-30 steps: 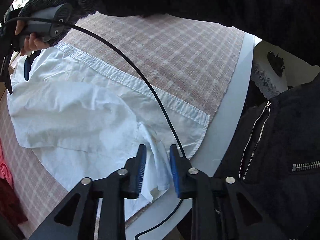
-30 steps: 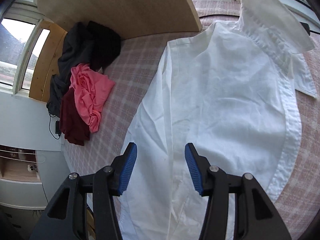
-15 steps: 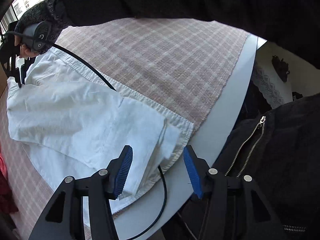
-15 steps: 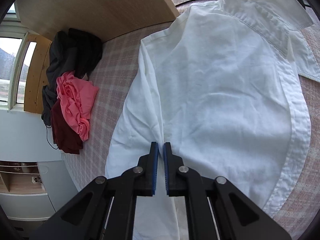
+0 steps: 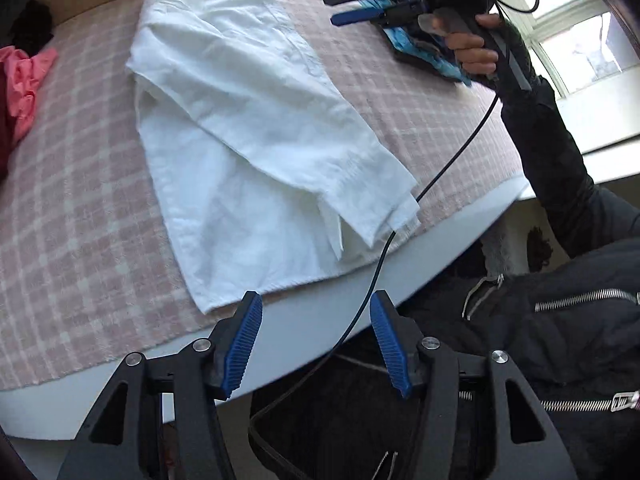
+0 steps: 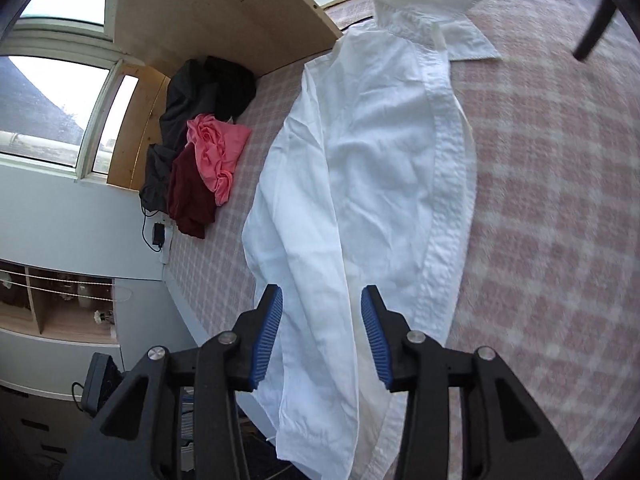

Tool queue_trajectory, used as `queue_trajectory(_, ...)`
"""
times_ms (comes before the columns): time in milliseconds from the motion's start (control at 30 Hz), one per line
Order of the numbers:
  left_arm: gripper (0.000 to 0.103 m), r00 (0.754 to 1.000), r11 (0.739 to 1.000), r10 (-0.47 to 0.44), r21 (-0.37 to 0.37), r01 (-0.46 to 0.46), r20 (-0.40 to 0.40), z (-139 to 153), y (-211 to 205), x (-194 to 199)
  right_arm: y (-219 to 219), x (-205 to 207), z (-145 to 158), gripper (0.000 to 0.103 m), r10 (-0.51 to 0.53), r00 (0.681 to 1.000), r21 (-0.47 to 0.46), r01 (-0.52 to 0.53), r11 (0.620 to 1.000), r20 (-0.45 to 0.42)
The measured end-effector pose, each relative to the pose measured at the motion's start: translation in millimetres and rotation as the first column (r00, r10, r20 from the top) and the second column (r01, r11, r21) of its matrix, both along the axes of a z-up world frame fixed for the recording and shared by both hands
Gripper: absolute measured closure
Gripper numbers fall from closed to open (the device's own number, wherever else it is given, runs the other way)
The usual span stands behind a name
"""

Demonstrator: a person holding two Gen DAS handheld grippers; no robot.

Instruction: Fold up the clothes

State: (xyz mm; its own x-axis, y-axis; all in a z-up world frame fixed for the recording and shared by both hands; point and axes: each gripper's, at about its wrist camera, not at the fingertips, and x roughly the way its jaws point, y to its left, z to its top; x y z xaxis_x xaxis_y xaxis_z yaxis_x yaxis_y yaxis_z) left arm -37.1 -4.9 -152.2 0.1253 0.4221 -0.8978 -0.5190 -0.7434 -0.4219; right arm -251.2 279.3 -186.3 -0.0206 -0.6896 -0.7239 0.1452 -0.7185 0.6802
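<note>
A white shirt (image 5: 256,152) lies on the pink checked tablecloth (image 5: 80,208), one side and a sleeve folded over its middle. My left gripper (image 5: 315,298) hangs over the table's near edge, just short of the hem. Its jaws are opening and hold nothing; only a black cable (image 5: 452,160) runs past them. A hand holds my right gripper (image 5: 344,8) above the cloth beyond the shirt. In the right wrist view that right gripper (image 6: 321,292) hovers over the white shirt (image 6: 372,168). Its jaws are opening, with the folded sleeve lying loose below them.
A heap of pink, dark red and black clothes (image 6: 212,148) sits at the table's far side against a wooden board (image 6: 224,8). The white table edge (image 5: 280,344) runs by the person's black zipped jacket (image 5: 560,320). Shelves (image 6: 48,312) stand beyond the table.
The left gripper let go of the sleeve end, opened wide and drew back over the table edge. The right gripper shut on the shirt's side fold, then opened and moved off.
</note>
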Motion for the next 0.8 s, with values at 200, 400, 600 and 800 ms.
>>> queue_trajectory(200, 0.049, 0.999, 0.999, -0.040, -0.027, 0.039, -0.006, -15.4, 17.6, 9.3, 35.0, 63.9, 19.6, 0.062, -0.021, 0.998, 0.039, 0.023, 0.999, -0.059)
queue_trajectory(400, 0.049, 0.998, 0.998, -0.057, -0.028, 0.056, -0.037, -47.4, 45.8, -4.0, -9.3, 135.9, -3.5, 0.062, 0.137, 0.984, 0.231, -0.108, 0.967, -0.116)
queue_trajectory(600, 0.049, 0.995, 0.997, -0.073, -0.040, 0.071, -0.064, -60.2, 51.7, 2.3, -66.7, 222.2, -10.1, 0.062, 0.430, 0.881, 0.332, -0.353, 0.875, -0.197)
queue_trajectory(800, 0.049, 0.997, 0.999, -0.041, -0.015, 0.040, -0.063, -60.5, 49.2, 4.9, -96.4, 247.4, -18.4, 0.062, 0.546, 0.805, 0.439, -0.414, 0.797, -0.233)
